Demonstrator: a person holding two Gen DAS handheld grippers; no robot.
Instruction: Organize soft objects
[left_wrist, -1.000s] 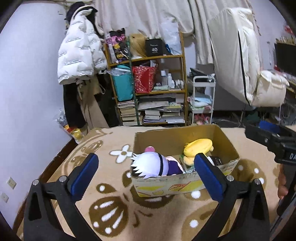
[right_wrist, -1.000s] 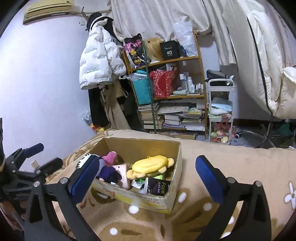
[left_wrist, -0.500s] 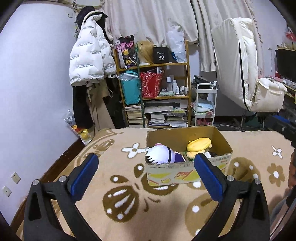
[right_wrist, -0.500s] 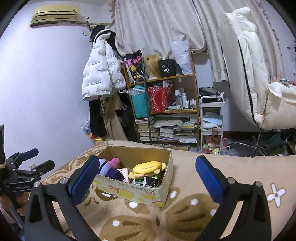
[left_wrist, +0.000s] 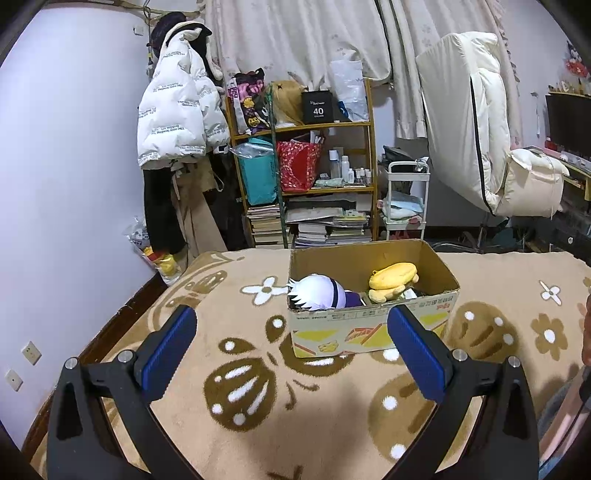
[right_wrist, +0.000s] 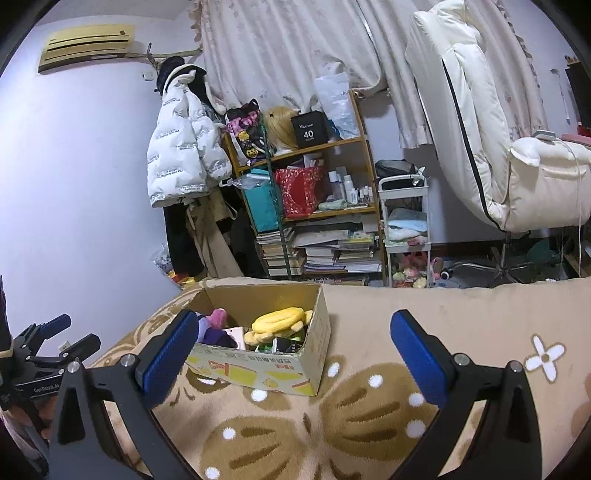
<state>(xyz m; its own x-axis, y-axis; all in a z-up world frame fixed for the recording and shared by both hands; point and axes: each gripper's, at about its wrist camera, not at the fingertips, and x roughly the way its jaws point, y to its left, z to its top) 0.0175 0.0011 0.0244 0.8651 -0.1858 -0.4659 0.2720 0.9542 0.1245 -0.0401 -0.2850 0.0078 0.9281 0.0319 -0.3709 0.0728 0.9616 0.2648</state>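
Note:
An open cardboard box (left_wrist: 373, 326) (right_wrist: 258, 373) stands on a tan patterned blanket. Inside lie a white-haired plush doll (left_wrist: 319, 293), a yellow plush (left_wrist: 393, 277) (right_wrist: 280, 321), a pink plush bit (right_wrist: 218, 316) and some small packets. My left gripper (left_wrist: 291, 350) is open and empty, held back from the box's near side. In the right wrist view my right gripper (right_wrist: 291, 350) is also open and empty, to the right of the box and above the blanket. The left gripper (right_wrist: 55, 341) shows at that view's left edge.
The blanket (left_wrist: 258, 387) covers a bed whose left edge drops to a wall. Behind stand a cluttered wooden shelf (left_wrist: 314, 177), a white puffer jacket (left_wrist: 177, 110), a small white cart (left_wrist: 406, 199) and a cream recliner chair (left_wrist: 498, 147).
Both grippers have pulled back and up from the box, which now looks smaller and farther away. Both stay open and empty; the toys in the box have not moved.

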